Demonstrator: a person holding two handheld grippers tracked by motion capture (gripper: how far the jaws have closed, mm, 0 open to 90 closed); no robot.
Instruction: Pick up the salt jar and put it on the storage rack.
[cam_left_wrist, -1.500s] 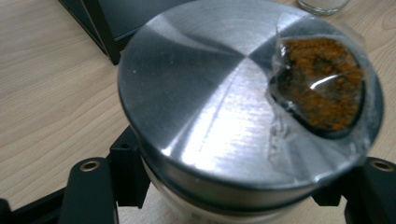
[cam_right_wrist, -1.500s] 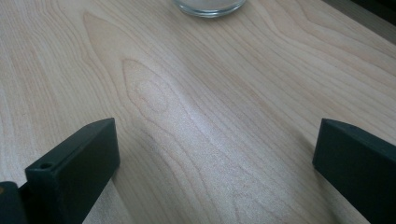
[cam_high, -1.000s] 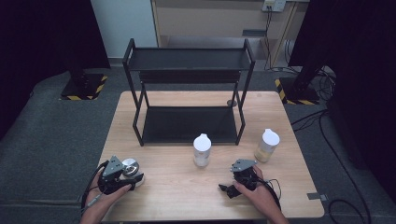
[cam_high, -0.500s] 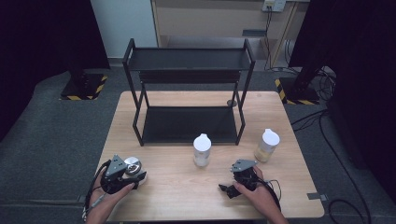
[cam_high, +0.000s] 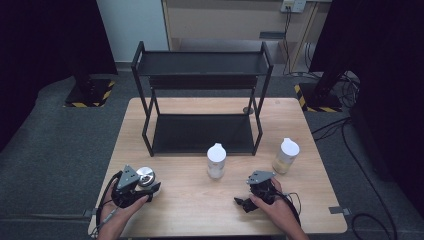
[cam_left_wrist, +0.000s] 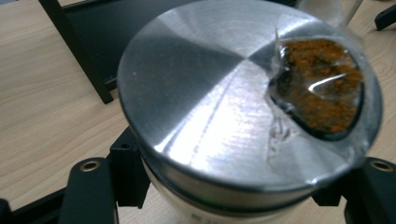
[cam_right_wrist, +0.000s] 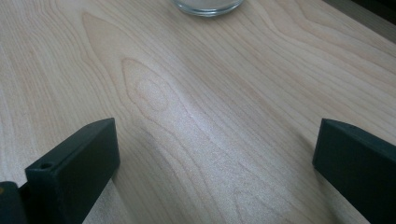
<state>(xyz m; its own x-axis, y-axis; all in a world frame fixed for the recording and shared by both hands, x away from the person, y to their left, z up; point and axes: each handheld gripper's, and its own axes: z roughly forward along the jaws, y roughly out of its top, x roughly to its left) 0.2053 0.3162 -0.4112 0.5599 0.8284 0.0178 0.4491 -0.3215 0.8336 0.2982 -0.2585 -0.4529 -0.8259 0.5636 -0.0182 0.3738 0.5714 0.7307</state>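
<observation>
My left gripper (cam_high: 148, 188) is at the table's front left, shut on a small jar (cam_high: 145, 176) with a brushed metal lid. In the left gripper view the lid (cam_left_wrist: 201, 98) is close up. A clear window (cam_left_wrist: 320, 88) in it shows orange-brown spice, and the black jaws press on the jar's sides below the rim. My right gripper (cam_high: 243, 204) rests at the front right. Its jaws stand wide apart over bare wood (cam_right_wrist: 215, 158), with nothing between them.
A white-capped bottle (cam_high: 216, 161) stands mid-table; its glass base (cam_right_wrist: 208, 5) lies just ahead of the right gripper. A second capped bottle (cam_high: 285, 156) with yellowish contents stands to the right. A black two-shelf rack (cam_high: 200, 95) takes up the table's back half.
The left gripper and its jar have shifted very slightly. The right gripper has stayed still.
</observation>
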